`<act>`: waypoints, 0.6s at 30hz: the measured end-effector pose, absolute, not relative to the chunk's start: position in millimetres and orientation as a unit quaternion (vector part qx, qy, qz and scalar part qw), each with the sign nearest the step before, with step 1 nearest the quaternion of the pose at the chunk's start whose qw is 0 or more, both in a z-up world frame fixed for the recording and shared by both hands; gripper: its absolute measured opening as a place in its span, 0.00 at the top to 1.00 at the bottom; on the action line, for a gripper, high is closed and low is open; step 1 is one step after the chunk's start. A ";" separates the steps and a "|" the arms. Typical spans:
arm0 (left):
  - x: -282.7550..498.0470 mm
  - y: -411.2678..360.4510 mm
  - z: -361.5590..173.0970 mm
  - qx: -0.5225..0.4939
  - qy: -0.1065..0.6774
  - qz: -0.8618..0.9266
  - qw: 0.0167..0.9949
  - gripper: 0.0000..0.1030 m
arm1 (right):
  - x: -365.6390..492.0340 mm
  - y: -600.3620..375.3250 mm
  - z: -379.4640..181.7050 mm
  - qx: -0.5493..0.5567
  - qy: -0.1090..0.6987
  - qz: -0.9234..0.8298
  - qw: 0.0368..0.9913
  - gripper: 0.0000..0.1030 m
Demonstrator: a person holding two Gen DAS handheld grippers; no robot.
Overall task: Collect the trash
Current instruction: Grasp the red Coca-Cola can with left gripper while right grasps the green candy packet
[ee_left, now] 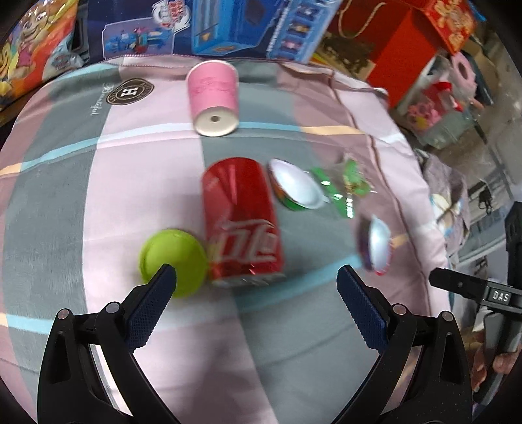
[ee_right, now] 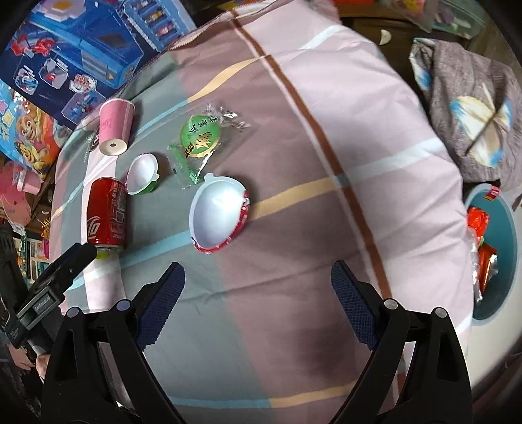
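Trash lies on a pink and grey checked blanket (ee_left: 98,195). A red soda can (ee_left: 241,221) lies on its side beside a lime green lid (ee_left: 173,261), just ahead of my left gripper (ee_left: 256,280), which is open and empty. Farther off lies a pink paper cup (ee_left: 213,98). A green-rimmed white cup (ee_left: 293,187) and a green wrapper (ee_left: 345,186) lie to the can's right. In the right wrist view a red-rimmed white cup (ee_right: 218,213) sits ahead of my open, empty right gripper (ee_right: 257,280); the can (ee_right: 106,215), green cup (ee_right: 143,174) and wrapper (ee_right: 199,140) lie beyond.
A teal bin (ee_right: 502,270) holding red wrappers stands off the blanket's right edge. Toy boxes (ee_left: 228,26) line the far side, a red gift box (ee_left: 411,49) at the back right. Grey patterned cloth (ee_right: 473,114) lies beside the bed. The other gripper shows at each view's edge.
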State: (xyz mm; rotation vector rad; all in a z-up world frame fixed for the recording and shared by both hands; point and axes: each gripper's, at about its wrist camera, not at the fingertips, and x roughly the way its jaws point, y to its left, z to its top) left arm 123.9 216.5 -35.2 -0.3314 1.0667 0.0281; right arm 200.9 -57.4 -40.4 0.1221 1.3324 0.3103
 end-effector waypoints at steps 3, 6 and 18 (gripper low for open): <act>138.8 221.3 -42.7 -0.146 0.512 0.018 0.846 0.04 | 210.0 -46.6 -46.6 0.054 0.621 0.144 0.768 0.15; 150.6 222.6 -51.0 -0.134 0.519 0.024 0.844 0.04 | 219.3 -38.1 -50.5 0.051 0.624 0.144 0.766 0.15; 174.6 214.8 -64.7 -0.103 0.517 0.013 0.850 0.45 | 278.5 -1.6 -59.0 0.047 0.613 0.159 0.772 0.15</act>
